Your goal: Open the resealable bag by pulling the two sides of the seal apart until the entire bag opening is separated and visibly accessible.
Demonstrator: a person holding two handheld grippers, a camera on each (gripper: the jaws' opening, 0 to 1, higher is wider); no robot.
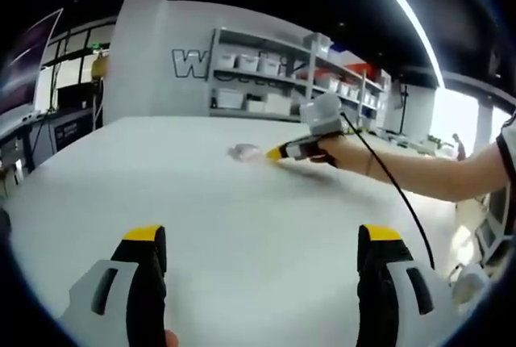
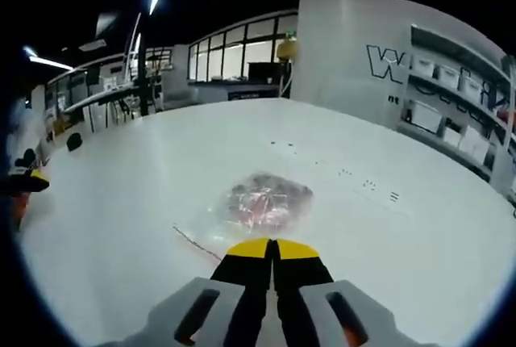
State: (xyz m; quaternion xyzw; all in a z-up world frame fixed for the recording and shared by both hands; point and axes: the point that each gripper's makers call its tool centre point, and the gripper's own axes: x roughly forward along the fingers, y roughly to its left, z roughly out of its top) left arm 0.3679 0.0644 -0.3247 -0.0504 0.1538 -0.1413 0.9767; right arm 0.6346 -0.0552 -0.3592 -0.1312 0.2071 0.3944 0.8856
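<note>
The resealable bag (image 2: pixel 266 202) is clear plastic with reddish contents and lies flat on the white table (image 2: pixel 379 250). Its thin red seal line (image 2: pixel 193 242) runs along the edge nearest my right gripper (image 2: pixel 272 250). That gripper's yellow-tipped jaws are pressed together right at this edge and seem to pinch the plastic. In the left gripper view the bag (image 1: pixel 243 152) is small and far off, with the right gripper (image 1: pixel 278 153) in a person's hand touching its right side. My left gripper (image 1: pixel 262 238) hangs over bare table, jaws wide apart and holding nothing.
Shelves with white bins (image 1: pixel 258 81) stand behind the table, beside a white wall with lettering (image 2: pixel 387 64). A black cable (image 1: pixel 395 190) trails from the right gripper along the person's forearm (image 1: pixel 427 173). Small dark marks (image 2: pixel 367 184) dot the tabletop beyond the bag.
</note>
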